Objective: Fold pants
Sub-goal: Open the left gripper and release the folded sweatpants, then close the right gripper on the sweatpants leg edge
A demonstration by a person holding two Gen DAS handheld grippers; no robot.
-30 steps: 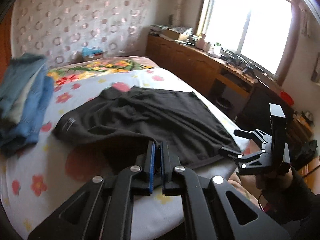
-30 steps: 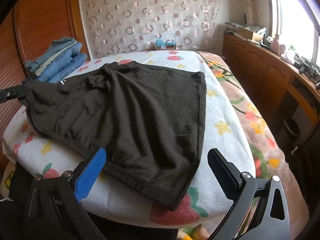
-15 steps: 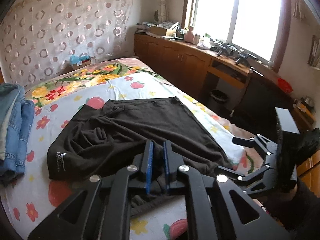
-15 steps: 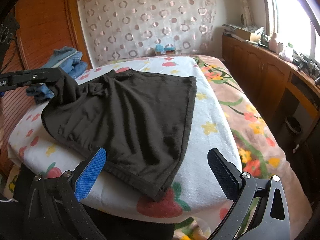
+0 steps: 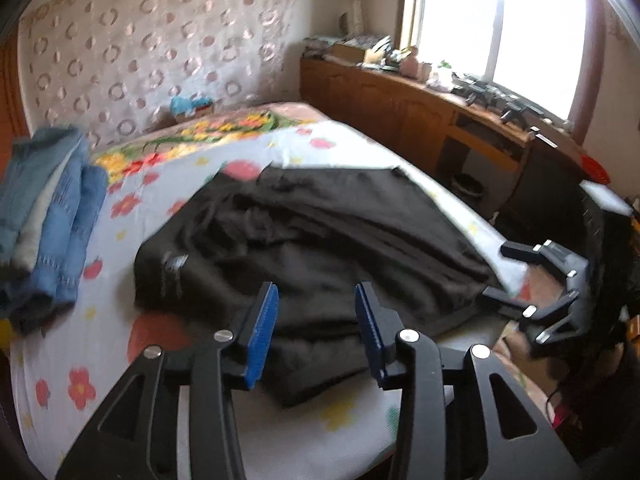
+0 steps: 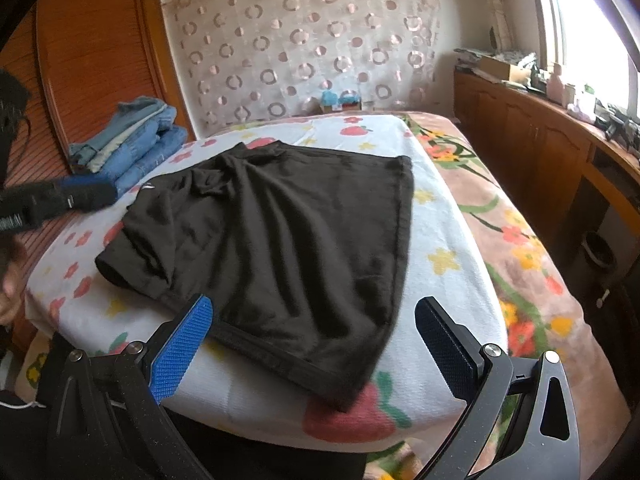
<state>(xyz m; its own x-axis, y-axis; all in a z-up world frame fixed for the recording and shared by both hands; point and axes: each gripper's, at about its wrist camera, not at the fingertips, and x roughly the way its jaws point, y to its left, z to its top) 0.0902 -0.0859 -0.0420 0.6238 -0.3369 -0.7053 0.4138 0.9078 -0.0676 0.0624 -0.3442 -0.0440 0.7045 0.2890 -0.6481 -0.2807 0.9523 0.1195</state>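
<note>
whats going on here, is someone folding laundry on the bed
Yes. A person with a handheld gripper in each hand is folding a black garment on the flowered bed. One side is doubled over itself. The left gripper is open above the near edge, holding nothing. The right gripper is open too, at the hem. A stack of folded jeans sits at the bed's far corner.

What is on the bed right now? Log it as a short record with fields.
garment: black pants, lying loose on the bed, partly folded, wrinkled
surface: floral bedspread
left claw: open, over the garment's near edge, holding nothing
right claw: open, at the garment's hem, holding nothing
other items: folded jeans stack beside the wooden headboard
</note>
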